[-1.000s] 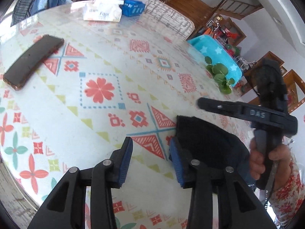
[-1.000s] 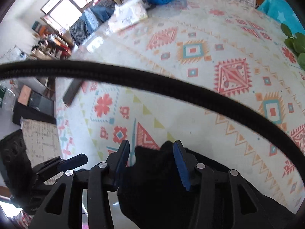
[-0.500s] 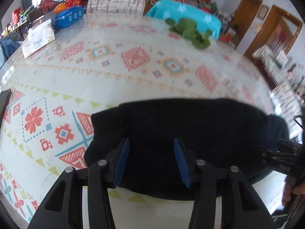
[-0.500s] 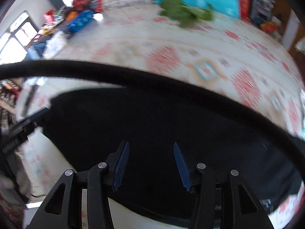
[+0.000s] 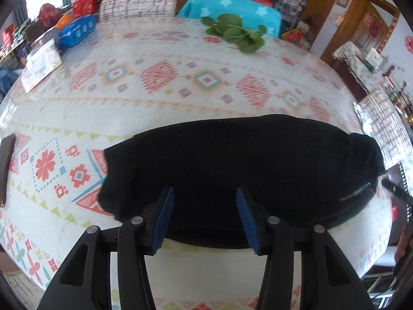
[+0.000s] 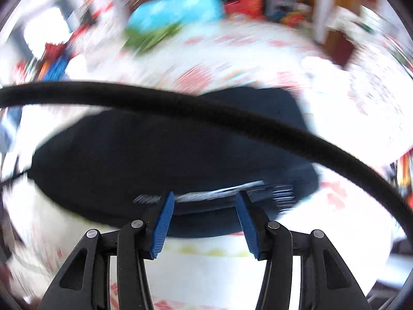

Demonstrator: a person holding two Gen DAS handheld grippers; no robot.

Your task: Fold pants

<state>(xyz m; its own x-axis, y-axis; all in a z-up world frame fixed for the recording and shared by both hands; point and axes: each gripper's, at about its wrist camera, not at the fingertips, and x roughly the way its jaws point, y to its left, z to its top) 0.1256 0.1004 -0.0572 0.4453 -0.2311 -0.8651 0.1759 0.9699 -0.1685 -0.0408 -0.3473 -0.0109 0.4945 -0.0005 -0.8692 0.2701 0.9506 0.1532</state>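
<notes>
The black pants (image 5: 232, 170) lie folded in a flat wide bundle on the patterned tablecloth (image 5: 160, 82), near the table's front edge. My left gripper (image 5: 205, 219) is open and empty, its blue pads just in front of the bundle's near edge. In the blurred right wrist view the pants (image 6: 160, 160) fill the middle. My right gripper (image 6: 204, 222) is open and empty at their near edge. A black cable (image 6: 232, 118) crosses that view.
On the table lie a dark phone (image 5: 6, 165) at the left edge, a tissue pack (image 5: 41, 64) and a blue package (image 5: 76, 29) at the far left, and green leaves (image 5: 237, 35) at the far side. Chairs stand behind the table.
Both grippers have swung round from the bundle's left end to face its long near side. The right wrist view is now motion-blurred. Both grippers stay open.
</notes>
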